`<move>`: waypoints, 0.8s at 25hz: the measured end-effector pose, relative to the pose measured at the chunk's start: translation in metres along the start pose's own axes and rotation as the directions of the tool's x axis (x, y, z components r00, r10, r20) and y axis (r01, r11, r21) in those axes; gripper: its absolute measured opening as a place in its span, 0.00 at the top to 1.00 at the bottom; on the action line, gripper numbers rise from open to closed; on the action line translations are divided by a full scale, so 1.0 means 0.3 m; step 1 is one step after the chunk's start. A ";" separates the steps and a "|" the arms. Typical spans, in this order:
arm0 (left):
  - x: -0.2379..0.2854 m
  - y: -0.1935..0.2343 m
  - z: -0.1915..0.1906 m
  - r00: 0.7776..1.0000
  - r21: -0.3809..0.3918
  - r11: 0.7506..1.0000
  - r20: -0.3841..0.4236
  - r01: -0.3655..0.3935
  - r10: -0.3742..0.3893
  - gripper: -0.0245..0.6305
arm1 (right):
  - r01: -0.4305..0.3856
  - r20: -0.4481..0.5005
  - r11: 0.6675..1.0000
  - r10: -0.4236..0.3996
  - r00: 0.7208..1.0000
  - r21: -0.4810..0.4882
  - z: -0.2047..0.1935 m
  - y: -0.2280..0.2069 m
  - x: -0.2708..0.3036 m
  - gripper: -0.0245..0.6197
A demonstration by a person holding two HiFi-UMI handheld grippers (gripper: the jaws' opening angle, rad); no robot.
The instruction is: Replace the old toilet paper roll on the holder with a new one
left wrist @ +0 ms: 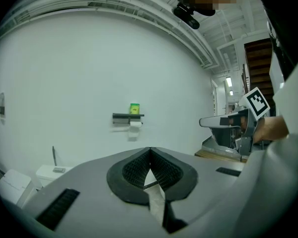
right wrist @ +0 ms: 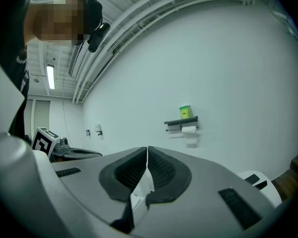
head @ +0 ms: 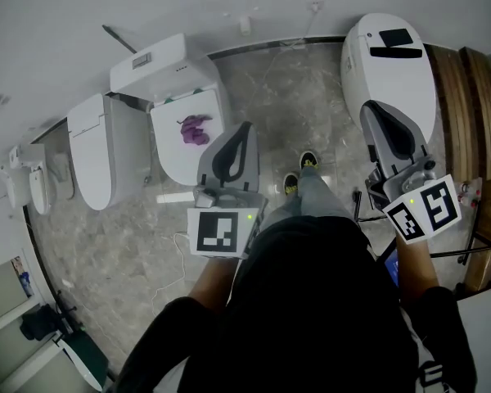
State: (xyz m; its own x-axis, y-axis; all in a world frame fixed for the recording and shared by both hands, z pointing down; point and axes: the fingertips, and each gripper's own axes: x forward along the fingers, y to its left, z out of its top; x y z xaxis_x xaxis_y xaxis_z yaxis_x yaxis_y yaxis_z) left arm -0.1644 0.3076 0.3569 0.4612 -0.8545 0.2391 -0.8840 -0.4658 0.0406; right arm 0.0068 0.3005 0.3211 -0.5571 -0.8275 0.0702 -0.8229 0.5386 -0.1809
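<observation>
A dark wall holder [left wrist: 128, 117] carries a white toilet paper roll [left wrist: 135, 124], and a green pack [left wrist: 134, 108] stands on its shelf. It is far ahead of both grippers. The right gripper view shows the same holder [right wrist: 181, 121], roll [right wrist: 188, 129] and green pack [right wrist: 185, 111]. My left gripper [left wrist: 150, 150] is shut with nothing between its jaws. My right gripper [right wrist: 147, 148] is also shut and empty. In the head view the left gripper [head: 233, 150] and right gripper [head: 386, 129] are held out in front of the person, well apart.
A toilet with its lid up [head: 186, 125] holds something purple in the bowl [head: 195, 129]. A closed toilet [head: 106, 150] stands to its left and another white toilet [head: 390, 60] at the right. Wooden steps [head: 466, 97] run along the far right. The floor is grey marble tile [head: 286, 97].
</observation>
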 end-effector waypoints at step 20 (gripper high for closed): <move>0.385 -0.038 0.142 1.000 0.089 0.996 0.014 -0.008 0.007 0.93 | 0.018 0.037 0.999 -0.016 0.999 -0.034 0.097 -0.428 0.128 0.93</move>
State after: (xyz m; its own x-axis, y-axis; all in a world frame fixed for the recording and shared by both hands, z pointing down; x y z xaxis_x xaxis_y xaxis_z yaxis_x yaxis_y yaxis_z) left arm -0.0979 0.2044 0.3428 0.4558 -0.8609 0.2261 -0.8776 -0.4771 -0.0475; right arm 0.0946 0.1949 0.3184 -0.5391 -0.8414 0.0367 -0.8358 0.5291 -0.1462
